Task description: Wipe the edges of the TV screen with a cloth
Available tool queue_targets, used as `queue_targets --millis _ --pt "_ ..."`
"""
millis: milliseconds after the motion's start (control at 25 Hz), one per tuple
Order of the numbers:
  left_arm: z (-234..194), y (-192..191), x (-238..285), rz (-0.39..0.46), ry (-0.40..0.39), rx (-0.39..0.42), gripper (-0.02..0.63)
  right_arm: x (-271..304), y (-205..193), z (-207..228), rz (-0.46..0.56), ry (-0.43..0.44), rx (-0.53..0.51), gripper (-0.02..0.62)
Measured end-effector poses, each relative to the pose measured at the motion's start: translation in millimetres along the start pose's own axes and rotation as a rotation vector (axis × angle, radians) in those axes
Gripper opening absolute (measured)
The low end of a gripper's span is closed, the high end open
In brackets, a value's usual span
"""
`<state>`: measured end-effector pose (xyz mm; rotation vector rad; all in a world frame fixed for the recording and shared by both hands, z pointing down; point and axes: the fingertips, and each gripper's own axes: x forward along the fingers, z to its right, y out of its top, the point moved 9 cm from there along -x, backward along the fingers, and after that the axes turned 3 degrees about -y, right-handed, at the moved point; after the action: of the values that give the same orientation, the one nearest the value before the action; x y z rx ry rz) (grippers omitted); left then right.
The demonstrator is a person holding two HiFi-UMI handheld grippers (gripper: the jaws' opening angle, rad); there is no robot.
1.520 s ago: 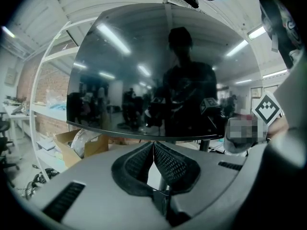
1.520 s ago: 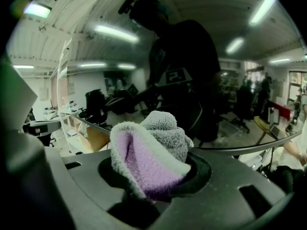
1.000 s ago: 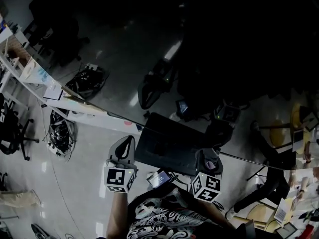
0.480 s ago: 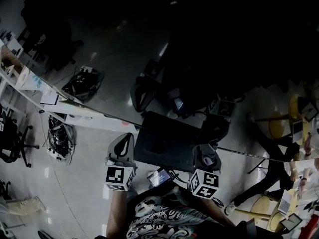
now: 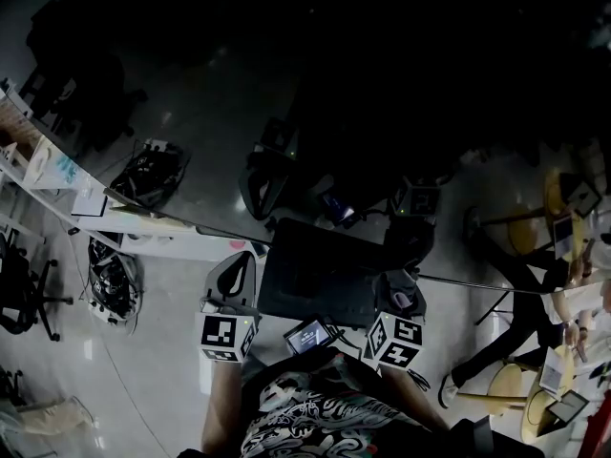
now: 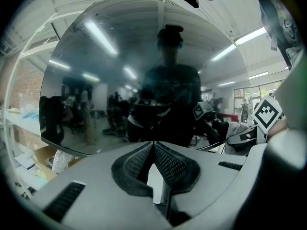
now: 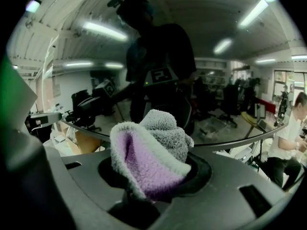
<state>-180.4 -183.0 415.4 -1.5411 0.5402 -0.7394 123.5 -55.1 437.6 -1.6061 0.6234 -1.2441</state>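
Ceiling strip lights [image 6: 100,37] and office chairs [image 7: 230,102] reflect in the dark glass of the TV screen [image 6: 110,75], which fills the background of both gripper views.

On the right gripper [image 7: 152,174], the jaws are clamped on the cloth [image 7: 148,150]. It is a grey-and-purple terry wad, bunched so that a padded fold projects forward of the jaws. This presents fabric, not hard plastic, to the panel. The cloth sits close to the screen's lower edge [image 7: 240,139]; contact cannot be confirmed.

On the left gripper [image 6: 153,147], the jaws are together at the tips with nothing between them. It is held near the same edge and appears idle.

In the head view, both forearms [image 5: 221,404] extend forward side by side. The marker cubes [image 5: 227,337] face the camera and the jaws point at the bottom border.
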Motion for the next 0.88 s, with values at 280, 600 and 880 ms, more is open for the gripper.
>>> queue_targets --millis 280,600,880 --pt "-32.9 8.7 -1.4 0.015 -0.046 0.009 0.017 3.3 4.3 -14.5 -0.009 -0.087 0.005 0.21" --pt "-46.3 9.4 2.4 -0.002 -0.123 0.044 0.018 2.9 7.5 -20.2 -0.026 -0.167 0.033 0.21" --pt "-57.7 9.0 1.1 -0.006 -0.163 0.04 0.017 3.2 10.2 -25.3 -0.046 -0.189 0.048 0.209"
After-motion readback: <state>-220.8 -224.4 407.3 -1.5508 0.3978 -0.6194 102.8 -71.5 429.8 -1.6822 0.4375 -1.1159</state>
